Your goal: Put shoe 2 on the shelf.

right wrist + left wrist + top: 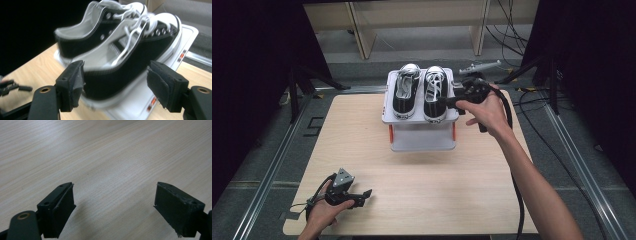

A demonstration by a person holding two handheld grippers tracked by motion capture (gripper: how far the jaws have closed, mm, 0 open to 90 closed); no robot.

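On top of the white rack (419, 119) both shoes (435, 93) sit side by side. My right tongs (451, 101) are wide, holding nothing. My left tongs (362, 196) wait wide over the counter (437, 185).

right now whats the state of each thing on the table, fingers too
left shoe: upright on the rack, laced
right shoe: upright beside it, laced, not gripped
white rack: standing, top shelf holds both shoes
left gripper: fingers open over bare table
right gripper: fingers open beside the right shoe
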